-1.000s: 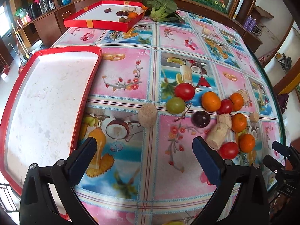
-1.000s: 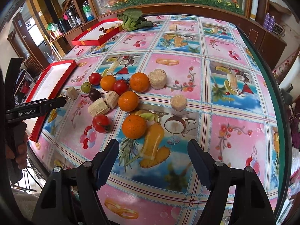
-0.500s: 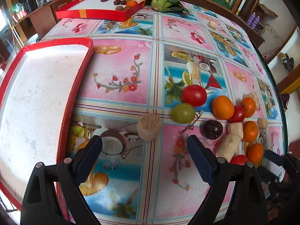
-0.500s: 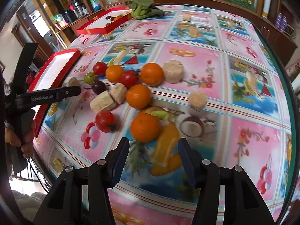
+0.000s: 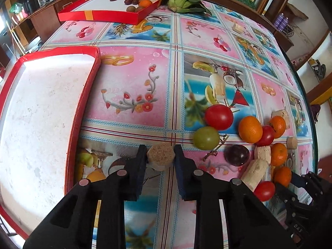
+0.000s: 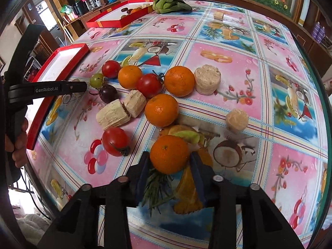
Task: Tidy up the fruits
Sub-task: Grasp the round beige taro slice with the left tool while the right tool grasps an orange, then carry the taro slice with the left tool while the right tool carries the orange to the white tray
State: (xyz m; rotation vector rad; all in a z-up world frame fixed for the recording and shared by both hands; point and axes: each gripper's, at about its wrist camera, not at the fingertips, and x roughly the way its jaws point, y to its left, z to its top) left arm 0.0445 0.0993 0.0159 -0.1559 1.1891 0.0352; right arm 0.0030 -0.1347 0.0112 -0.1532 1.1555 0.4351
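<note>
**Both claws closing onto their picks**

Compared with half a second ago, you are no longer holding either claw spread above the bench. Your left claw (image 5: pixel 160 159) is now pinching the tan cane stub (image 5: pixel 160 158), one pad touching each side; the stub is sitting between the fingertips, apparently on or barely off the bench (image 5: pixel 132 78). Your right claw (image 6: pixel 169 162) is now closing around the nearest orange (image 6: pixel 169 154), its jaws hugging both flanks; I cannot tell whether the orange is lifted yet.

Judgement: the approach step is over and two grasps are being made at once, so transport is coming next.

- The empty red tray (image 5: pixel 83 108) is lying just to the left of your left claw, close by.
- The remaining pile, including a green grape (image 5: pixel 206 138), a dark plum (image 5: pixel 237 154) and a red tomato (image 5: pixel 219 117), is waiting ahead and to the right of that claw.
- A second red tray (image 5: pixel 97 16), already holding fruit, is sitting far ahead.

Risk: the round orange may be rolling out if the grip is shallow.
</note>
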